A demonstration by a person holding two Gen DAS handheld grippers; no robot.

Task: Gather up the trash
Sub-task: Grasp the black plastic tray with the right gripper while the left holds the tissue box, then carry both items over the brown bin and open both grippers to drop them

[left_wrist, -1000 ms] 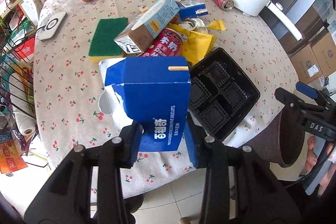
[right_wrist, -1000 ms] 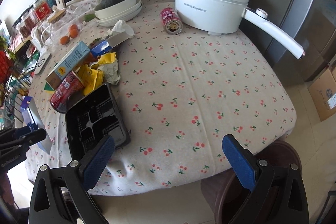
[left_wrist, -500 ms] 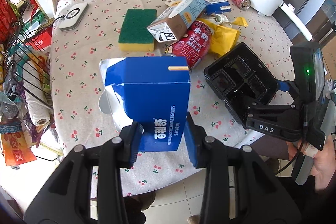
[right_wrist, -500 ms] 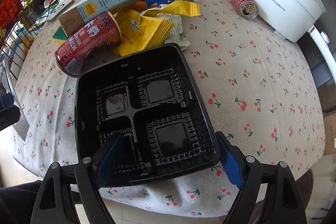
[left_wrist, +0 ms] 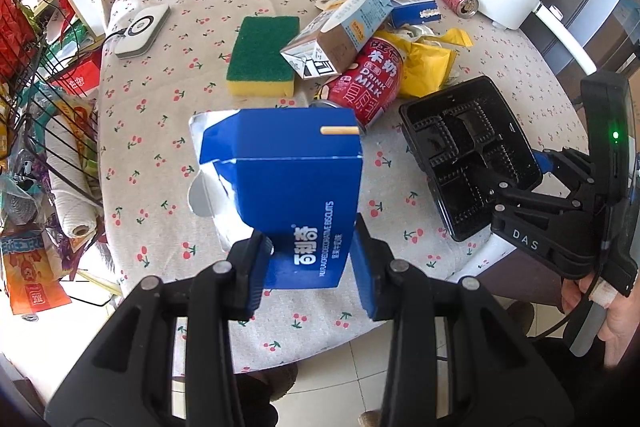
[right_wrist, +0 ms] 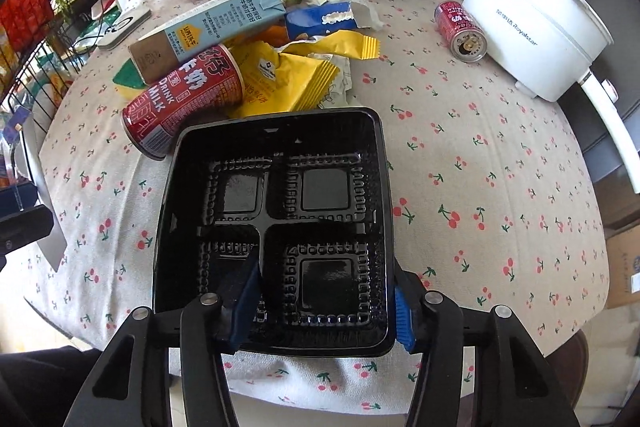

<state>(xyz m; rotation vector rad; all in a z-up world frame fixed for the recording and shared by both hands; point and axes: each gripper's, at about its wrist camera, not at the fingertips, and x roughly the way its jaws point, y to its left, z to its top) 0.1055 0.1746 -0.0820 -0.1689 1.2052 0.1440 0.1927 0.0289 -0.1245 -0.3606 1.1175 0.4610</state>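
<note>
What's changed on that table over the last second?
The right claw moved in from the table's edge and closed around a corner of the black tray, one finger inside, one outside. The left claw kept its grip on the blue box. The rest of the trash stayed put.

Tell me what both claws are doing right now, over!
Left claw shut on blue box. Right claw closing on black tray, one finger inside. Nothing blocking.

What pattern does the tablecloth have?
Small red cherries with green stems on a beige tablecloth, clearest in the right wrist view.
</note>
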